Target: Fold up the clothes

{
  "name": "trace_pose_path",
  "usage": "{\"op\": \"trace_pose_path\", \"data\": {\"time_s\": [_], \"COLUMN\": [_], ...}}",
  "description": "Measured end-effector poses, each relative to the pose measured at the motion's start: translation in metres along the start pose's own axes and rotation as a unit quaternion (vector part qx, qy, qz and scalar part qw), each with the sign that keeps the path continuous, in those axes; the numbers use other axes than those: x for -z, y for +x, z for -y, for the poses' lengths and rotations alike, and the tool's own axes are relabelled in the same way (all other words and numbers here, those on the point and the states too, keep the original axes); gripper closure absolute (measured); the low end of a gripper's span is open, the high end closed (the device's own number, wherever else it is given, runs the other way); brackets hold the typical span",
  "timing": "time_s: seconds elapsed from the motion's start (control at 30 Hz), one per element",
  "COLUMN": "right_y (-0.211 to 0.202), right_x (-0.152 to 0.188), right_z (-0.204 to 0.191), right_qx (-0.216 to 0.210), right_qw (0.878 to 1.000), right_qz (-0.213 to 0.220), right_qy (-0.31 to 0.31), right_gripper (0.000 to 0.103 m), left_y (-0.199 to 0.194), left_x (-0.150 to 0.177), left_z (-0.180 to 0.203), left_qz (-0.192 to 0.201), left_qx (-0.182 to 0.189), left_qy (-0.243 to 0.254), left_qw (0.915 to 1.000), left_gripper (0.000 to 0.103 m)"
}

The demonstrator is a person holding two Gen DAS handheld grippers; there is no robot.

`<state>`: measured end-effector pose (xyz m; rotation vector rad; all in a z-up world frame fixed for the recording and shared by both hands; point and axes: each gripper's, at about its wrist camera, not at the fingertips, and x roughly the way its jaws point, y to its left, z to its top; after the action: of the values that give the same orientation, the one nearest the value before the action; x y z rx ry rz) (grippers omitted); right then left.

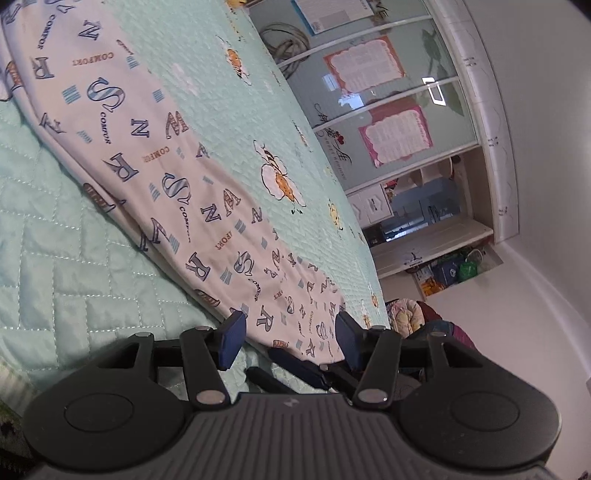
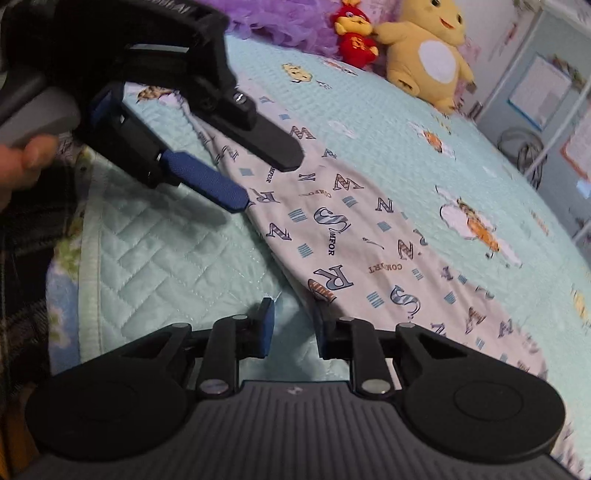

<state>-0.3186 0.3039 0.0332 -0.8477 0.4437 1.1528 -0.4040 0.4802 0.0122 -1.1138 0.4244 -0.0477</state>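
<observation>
A long white garment [image 2: 369, 240] printed with blue letters lies stretched across a mint quilted bedspread [image 2: 166, 258]. It also fills the left wrist view [image 1: 155, 173]. My left gripper [image 1: 291, 338] is open, and the garment's near end lies between its blue pads. From the right wrist view the same gripper [image 2: 262, 181] hovers over the garment's far edge, one finger on each side of it. My right gripper [image 2: 293, 328] is open with a narrow gap showing bare quilt. Its right finger sits just at the garment's near hem. Two dark fingertips [image 1: 295, 363] show low in the left wrist view.
A yellow plush toy [image 2: 428, 55], a red one [image 2: 356, 37] and a purple fluffy thing [image 2: 288, 22] sit at the bed's far side. A wardrobe [image 1: 388, 110] with sliding doors stands beyond the bed. A person's hand [image 2: 18, 162] and plaid sleeve [image 2: 22, 251] are on the left.
</observation>
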Motion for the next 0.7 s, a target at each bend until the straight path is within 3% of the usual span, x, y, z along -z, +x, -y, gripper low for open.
{"op": "trace_pose_path", "data": {"time_s": [0.17, 0.33, 0.5, 0.57, 0.63, 0.7], "right_y": [0.009, 0.013, 0.016, 0.018, 0.02, 0.018], "right_x": [-0.006, -0.004, -0.005, -0.005, -0.005, -0.003], "right_z": [-0.011, -0.032, -0.04, -0.042, -0.045, -0.052], "right_qx": [0.031, 0.063, 0.077, 0.081, 0.086, 0.091], "right_qw": [0.998, 0.986, 0.979, 0.977, 0.975, 0.972], "right_qz": [-0.006, -0.003, -0.002, -0.004, -0.005, -0.004], "right_qy": [-0.059, -0.153, -0.188, -0.197, -0.205, -0.215], "right_gripper": [0.081, 0.081, 0.081, 0.085, 0.103, 0.103], "left_y": [-0.003, -0.008, -0.009, -0.01, -0.011, -0.013], "left_x": [-0.004, -0.008, -0.009, -0.009, -0.01, -0.01], "left_z": [-0.01, -0.019, -0.018, -0.019, -0.02, -0.02], "left_qz": [0.01, 0.019, 0.017, 0.018, 0.02, 0.024], "left_qx": [-0.003, -0.001, -0.001, 0.0, 0.001, 0.002], "left_qy": [-0.016, -0.027, -0.022, -0.023, -0.025, -0.025], "left_qw": [0.9998, 0.9995, 0.9996, 0.9996, 0.9995, 0.9994], "left_gripper": [0.047, 0.047, 0.047, 0.047, 0.047, 0.047]}}
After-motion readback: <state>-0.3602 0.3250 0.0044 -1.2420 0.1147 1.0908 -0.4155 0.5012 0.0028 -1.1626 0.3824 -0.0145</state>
